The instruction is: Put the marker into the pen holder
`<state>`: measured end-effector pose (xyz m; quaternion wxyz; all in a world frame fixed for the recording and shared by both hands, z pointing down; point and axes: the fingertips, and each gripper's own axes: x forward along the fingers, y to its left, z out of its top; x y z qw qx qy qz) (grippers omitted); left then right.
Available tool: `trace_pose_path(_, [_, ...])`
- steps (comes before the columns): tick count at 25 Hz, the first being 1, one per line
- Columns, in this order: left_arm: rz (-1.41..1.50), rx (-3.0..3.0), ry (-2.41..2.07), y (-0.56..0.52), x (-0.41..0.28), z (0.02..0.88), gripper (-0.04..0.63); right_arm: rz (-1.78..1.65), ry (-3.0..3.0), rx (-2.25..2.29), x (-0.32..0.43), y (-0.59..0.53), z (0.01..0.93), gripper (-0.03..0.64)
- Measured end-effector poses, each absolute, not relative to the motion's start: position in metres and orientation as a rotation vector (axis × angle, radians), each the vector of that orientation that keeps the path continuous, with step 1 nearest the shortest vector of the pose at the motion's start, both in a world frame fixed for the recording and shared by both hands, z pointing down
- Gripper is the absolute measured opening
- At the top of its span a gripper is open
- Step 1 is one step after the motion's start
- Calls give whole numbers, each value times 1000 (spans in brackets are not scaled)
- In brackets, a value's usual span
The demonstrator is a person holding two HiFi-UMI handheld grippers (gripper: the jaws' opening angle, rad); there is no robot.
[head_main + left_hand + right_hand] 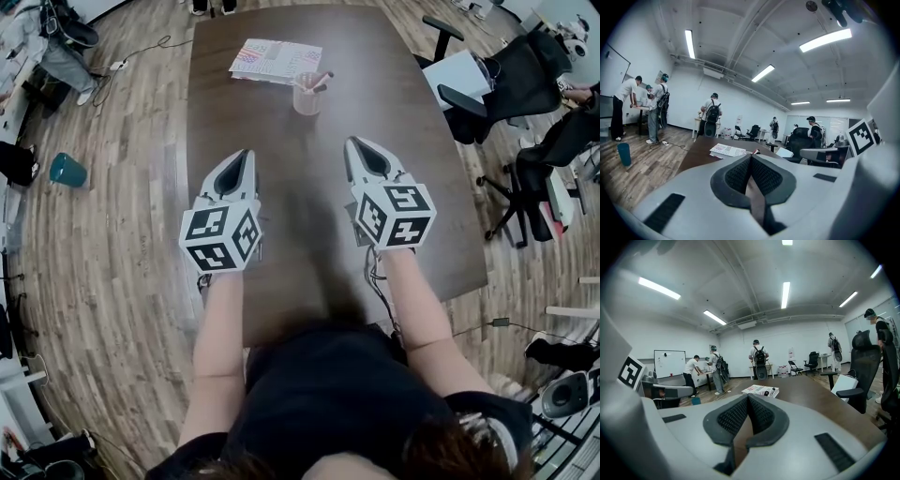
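Markers (317,81), two or so, stand leaning in the pen holder (306,99), which sits far up the table (394,131), just in front of a booklet (275,60). No loose marker shows anywhere on the tabletop, so the task looks either finished or in need of a marker that is out of view.

The left gripper (246,154) and right gripper (352,142) hang side by side near the person, well apart from the holder. Each has its jaws pressed together with nothing between them.

The likely risks lie in reaching back in. The holder looks light and narrow, so a closed jaw nudging its rim or the leaning markers could tip it and spill them. Closed jaws would also push a marker away rather than take it, unless they are opened first.
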<state>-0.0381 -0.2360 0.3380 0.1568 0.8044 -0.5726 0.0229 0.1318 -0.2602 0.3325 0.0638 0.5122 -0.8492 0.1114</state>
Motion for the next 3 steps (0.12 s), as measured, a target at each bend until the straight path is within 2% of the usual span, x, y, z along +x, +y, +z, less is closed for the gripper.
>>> trace_pose_path(3, [76,2302,-1643,-237,-40,339,25,335,-2562,1548,133,-263,334,18])
